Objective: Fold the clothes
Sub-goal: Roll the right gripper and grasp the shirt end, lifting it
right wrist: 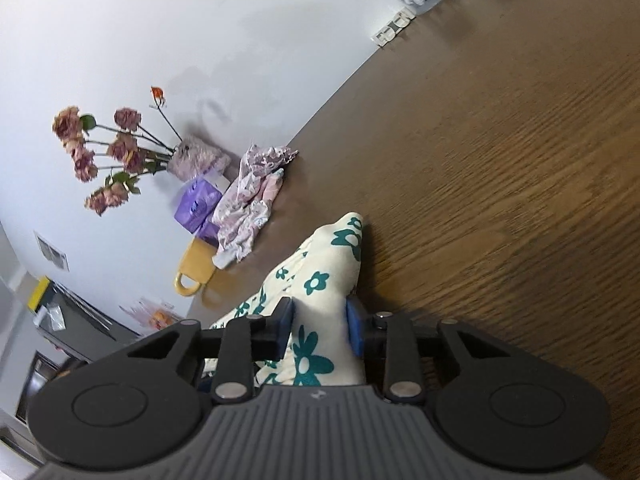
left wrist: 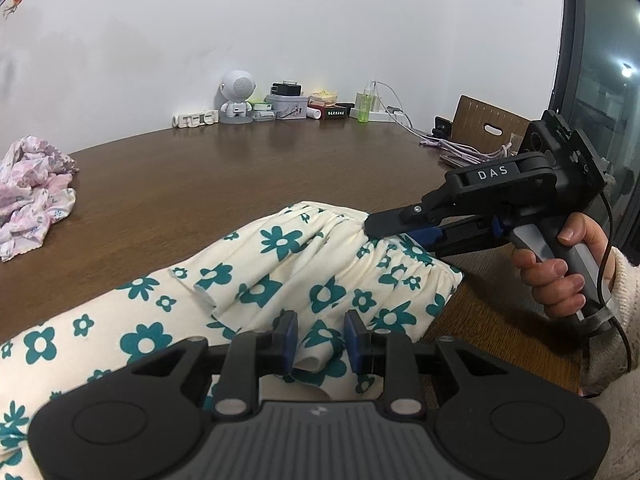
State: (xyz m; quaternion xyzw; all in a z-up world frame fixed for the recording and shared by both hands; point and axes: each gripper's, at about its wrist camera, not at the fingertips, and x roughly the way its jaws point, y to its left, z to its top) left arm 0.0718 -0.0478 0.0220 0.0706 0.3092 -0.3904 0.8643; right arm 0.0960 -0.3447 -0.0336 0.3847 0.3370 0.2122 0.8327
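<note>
A cream garment with teal flowers (left wrist: 280, 272) lies bunched on the brown wooden table (left wrist: 240, 176). In the left wrist view my left gripper (left wrist: 322, 340) is at the garment's near edge, its blue pads shut on a raised fold of the fabric. My right gripper (left wrist: 384, 232), held by a hand (left wrist: 560, 276), comes in from the right and pinches the gathered waistband. The right wrist view shows the right gripper (right wrist: 320, 320) shut on the garment (right wrist: 320, 280), which fills the gap between the pads and rises off the table.
A crumpled pink floral garment (left wrist: 32, 196) lies at the table's left. Along the back wall stand a white robot-shaped speaker (left wrist: 237, 98), small boxes and bottles (left wrist: 320, 106). Cables (left wrist: 460, 148) lie at the right. A vase of dried roses (right wrist: 196, 158) stands beyond the pink garment (right wrist: 252, 196).
</note>
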